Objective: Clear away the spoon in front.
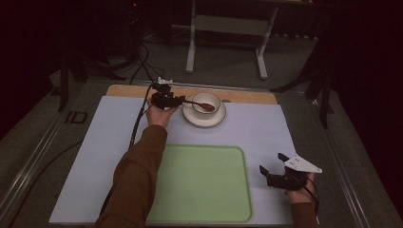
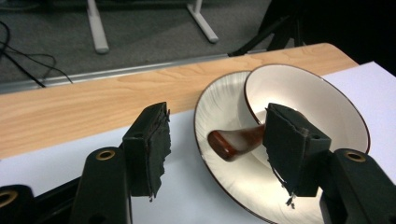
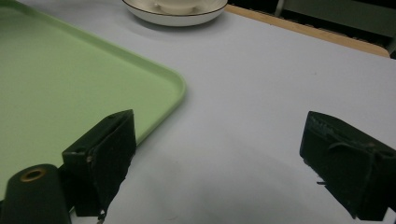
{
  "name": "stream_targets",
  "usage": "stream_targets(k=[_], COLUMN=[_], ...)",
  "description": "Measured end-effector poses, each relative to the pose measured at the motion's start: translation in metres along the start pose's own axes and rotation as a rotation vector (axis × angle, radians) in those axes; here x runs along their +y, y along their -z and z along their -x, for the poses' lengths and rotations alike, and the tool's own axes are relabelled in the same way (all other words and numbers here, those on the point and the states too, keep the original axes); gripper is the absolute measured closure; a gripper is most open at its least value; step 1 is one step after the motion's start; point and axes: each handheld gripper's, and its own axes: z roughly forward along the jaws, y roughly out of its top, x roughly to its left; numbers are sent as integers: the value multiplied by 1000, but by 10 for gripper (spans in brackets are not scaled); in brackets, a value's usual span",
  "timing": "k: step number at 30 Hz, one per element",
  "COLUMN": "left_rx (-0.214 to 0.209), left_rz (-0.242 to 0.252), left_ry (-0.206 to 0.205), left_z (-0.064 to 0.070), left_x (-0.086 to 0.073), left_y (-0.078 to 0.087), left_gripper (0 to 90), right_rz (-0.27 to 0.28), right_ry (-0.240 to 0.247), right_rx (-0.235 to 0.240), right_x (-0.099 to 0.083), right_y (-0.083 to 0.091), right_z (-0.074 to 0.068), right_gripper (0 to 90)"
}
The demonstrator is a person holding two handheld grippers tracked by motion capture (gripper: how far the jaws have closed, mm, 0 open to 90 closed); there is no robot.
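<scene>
Right now the left tool (image 2: pixel 212 144) stands wide open around the brown spoon (image 2: pixel 236 142) lying in the cup (image 1: pixel 206 101) on its saucer (image 1: pixel 196 117), so a skewed closing could tip the cup, while the right tool (image 3: pixel 229 163) gapes empty near the green tray (image 3: pixel 56 79).

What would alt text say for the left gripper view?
Two black jaws stand open around the handle end of a brown spoon, which rests in a white bowl on a saucer. Behind lie a white mat and a wooden table edge.
</scene>
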Motion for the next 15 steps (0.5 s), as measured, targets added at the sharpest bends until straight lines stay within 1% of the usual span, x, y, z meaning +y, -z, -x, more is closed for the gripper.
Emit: stream_targets(k=[3,6,11,15], left_rx=[-14,-40,-38,-49], left_rz=[-18,-22,-38,-25], left_ry=[11,28,13,8], left_z=[1,2,5,6], left_x=[-2,-3,-4,-4], left_y=[-5,-7,-6,-3], left_gripper=[433,476,572,645], right_rz=[0,1,-1,0], right_ry=[0,-1,-3,-2], right_rx=[-1,-3,-5,-6], right_x=[0,0,0,0], right_y=[0,0,0,0], right_z=[0,0,1,1], right_gripper=[106,106,106,106])
